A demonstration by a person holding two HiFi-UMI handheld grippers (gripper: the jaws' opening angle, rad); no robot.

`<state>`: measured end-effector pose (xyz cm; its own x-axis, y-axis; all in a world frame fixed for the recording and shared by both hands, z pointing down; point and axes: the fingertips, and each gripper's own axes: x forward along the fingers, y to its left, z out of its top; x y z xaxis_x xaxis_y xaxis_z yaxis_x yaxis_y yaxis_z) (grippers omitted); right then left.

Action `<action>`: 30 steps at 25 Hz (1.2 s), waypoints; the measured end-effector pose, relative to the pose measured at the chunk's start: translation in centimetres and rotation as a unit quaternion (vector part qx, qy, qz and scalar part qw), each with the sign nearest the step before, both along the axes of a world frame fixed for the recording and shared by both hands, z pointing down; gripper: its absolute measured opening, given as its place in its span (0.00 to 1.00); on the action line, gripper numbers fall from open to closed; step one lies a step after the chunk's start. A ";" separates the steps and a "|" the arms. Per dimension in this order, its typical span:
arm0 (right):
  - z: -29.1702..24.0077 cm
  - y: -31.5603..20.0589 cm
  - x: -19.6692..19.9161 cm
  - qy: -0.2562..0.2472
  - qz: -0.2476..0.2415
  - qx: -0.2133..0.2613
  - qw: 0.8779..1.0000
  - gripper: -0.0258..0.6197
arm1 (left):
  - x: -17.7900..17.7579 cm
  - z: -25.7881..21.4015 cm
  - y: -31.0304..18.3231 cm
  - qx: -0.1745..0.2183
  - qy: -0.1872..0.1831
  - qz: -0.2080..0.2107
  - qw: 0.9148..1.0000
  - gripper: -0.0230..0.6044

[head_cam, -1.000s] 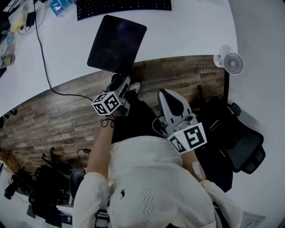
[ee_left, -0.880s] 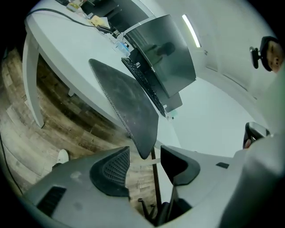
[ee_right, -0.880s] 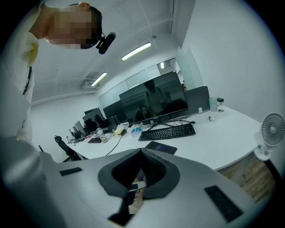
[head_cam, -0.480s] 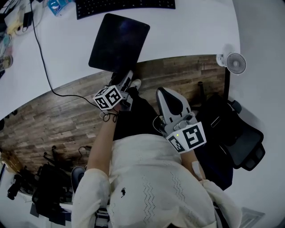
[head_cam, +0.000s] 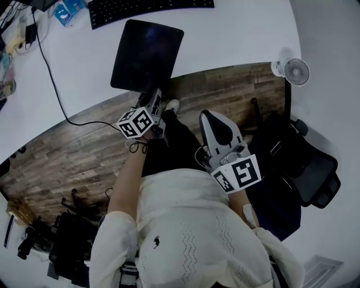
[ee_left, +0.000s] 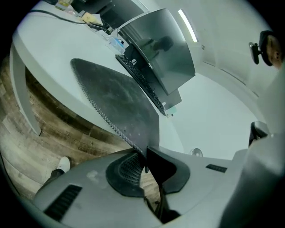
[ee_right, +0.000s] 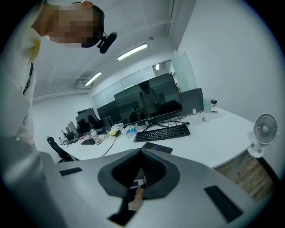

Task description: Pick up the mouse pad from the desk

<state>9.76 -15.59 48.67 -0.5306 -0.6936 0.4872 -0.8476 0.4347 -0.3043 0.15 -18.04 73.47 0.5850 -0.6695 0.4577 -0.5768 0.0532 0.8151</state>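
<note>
The black mouse pad [head_cam: 147, 53] lies on the white desk [head_cam: 236, 39], with its near edge out over the desk's front edge. My left gripper [head_cam: 151, 99] is at that near edge, shut on the pad. In the left gripper view the pad [ee_left: 116, 98] runs away from the jaws, its stitched corner pinched between them at my left gripper [ee_left: 144, 153]. My right gripper [head_cam: 208, 116] hangs low by the person's lap, away from the desk, shut with nothing in it. In the right gripper view, the pad [ee_right: 156, 147] shows just past my right gripper [ee_right: 141, 153].
A black keyboard [head_cam: 149, 7] lies behind the pad, with a monitor [ee_left: 160, 49] beyond it. A small white fan [head_cam: 295, 71] is clipped at the desk's right end. A black cable [head_cam: 53, 79] crosses the desk at left. A black office chair [head_cam: 304, 169] stands at right on the wooden floor.
The left gripper has stayed at the pad's near edge, and the pad has turned slightly with it. The right gripper has hardly moved.
</note>
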 end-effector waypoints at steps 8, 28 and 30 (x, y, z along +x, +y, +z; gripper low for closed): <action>-0.9 0.9 1.3 0.004 0.031 0.017 0.999 0.04 | 0.1 -1.4 0.0 0.017 -0.018 0.029 0.999 0.07; -5.0 5.0 5.1 0.024 0.042 0.084 0.995 0.04 | 1.9 -3.5 2.9 0.031 -0.045 0.047 0.997 0.07; -5.2 5.4 5.1 0.025 0.040 0.086 0.995 0.04 | 1.9 -3.6 3.3 0.034 -0.050 0.050 0.997 0.07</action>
<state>14.88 -10.23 43.44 -0.4477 -0.8087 0.3815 -0.8942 0.4067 -0.1872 2.09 -14.74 69.92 0.6042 -0.6416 0.4727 -0.6545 -0.0612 0.7536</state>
